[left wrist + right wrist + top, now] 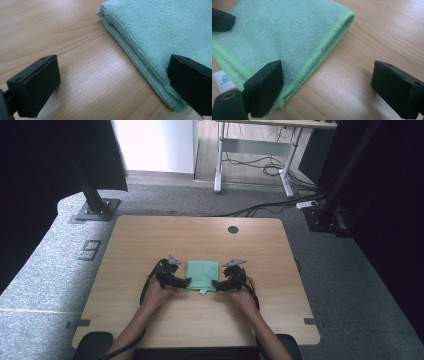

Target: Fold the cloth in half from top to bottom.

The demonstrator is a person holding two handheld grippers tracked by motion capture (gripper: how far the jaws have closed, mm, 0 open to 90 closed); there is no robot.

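Observation:
A folded green microfibre cloth [203,274] lies flat in the middle of the wooden table [150,245]. My left gripper [186,282] is at the cloth's near left corner and my right gripper [216,284] at its near right corner. In the left gripper view the cloth [162,30] has one jaw above its corner and the other jaw over bare wood, so the left gripper [112,87] is open. The right gripper [332,87] is open too, straddling the hemmed edge of the cloth [287,32]. A white label [222,80] sticks out at the near edge.
A round cable hole [233,229] sits near the table's far edge. Black frame posts [92,195] stand on the carpet behind the far corners. Another desk's legs [218,165] and loose cables [270,167] lie farther back.

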